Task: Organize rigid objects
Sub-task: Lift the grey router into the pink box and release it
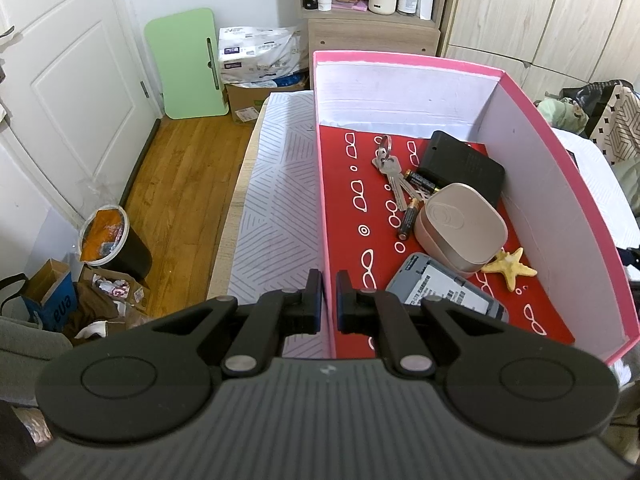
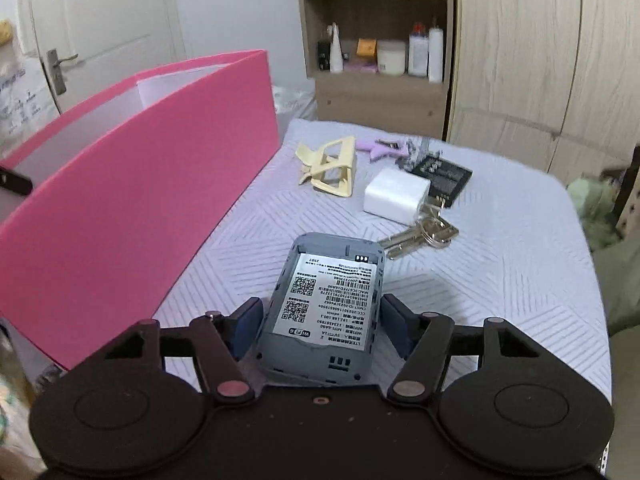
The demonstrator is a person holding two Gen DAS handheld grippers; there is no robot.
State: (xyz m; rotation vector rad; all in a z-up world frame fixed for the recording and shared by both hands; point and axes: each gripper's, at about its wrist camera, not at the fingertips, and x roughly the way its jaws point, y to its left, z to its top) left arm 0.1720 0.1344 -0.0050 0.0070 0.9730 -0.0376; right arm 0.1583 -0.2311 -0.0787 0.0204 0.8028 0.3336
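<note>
My left gripper (image 1: 329,296) is shut on the near left wall of the pink box (image 1: 325,200). The box holds keys (image 1: 390,172), two batteries (image 1: 412,208), a black case (image 1: 464,164), a beige case (image 1: 460,226), a yellow starfish (image 1: 510,268) and a grey WiFi device (image 1: 444,292). My right gripper (image 2: 320,328) is shut on a grey WiFi device (image 2: 328,308), label side up, just over the bedspread beside the pink box (image 2: 140,200). On the bed beyond lie keys (image 2: 420,236), a white charger (image 2: 396,194), a black battery pack (image 2: 444,174), a yellow clip (image 2: 332,168) and a purple item (image 2: 380,148).
The box sits on a bed with a white patterned cover (image 1: 272,208). A bin (image 1: 112,240) and clutter stand on the wood floor to the left. A shelf unit (image 2: 376,40) with bottles and a wardrobe (image 2: 540,60) stand behind the bed.
</note>
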